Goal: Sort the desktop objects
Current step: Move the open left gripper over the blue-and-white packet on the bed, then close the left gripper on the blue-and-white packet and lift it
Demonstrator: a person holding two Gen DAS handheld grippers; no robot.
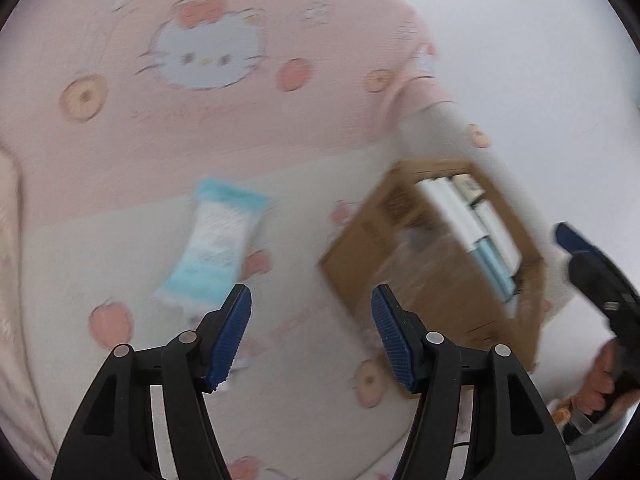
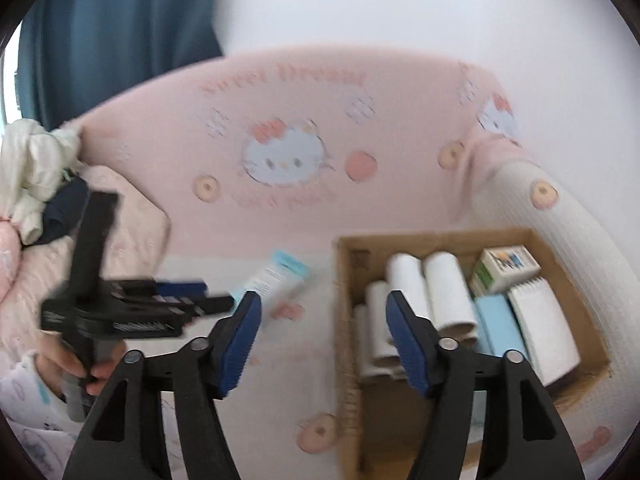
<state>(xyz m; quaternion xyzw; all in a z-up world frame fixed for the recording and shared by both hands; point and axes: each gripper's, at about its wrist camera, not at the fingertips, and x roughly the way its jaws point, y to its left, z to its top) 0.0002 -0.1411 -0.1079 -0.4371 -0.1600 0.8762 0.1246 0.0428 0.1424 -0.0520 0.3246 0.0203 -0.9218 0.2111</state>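
Note:
A blue and white packet lies on the patterned bed sheet, just beyond my open, empty left gripper. It also shows in the right wrist view, left of the cardboard box. The box holds white rolls, a small printed carton, a light blue item and a white notepad. My right gripper is open and empty, above the box's left edge. The left gripper also shows at the left of the right wrist view.
A pink cartoon-print headboard cushion stands behind the sheet. A white padded bolster runs beside the box. Crumpled white and dark clothes lie at far left, below a blue curtain. Both views are motion-blurred.

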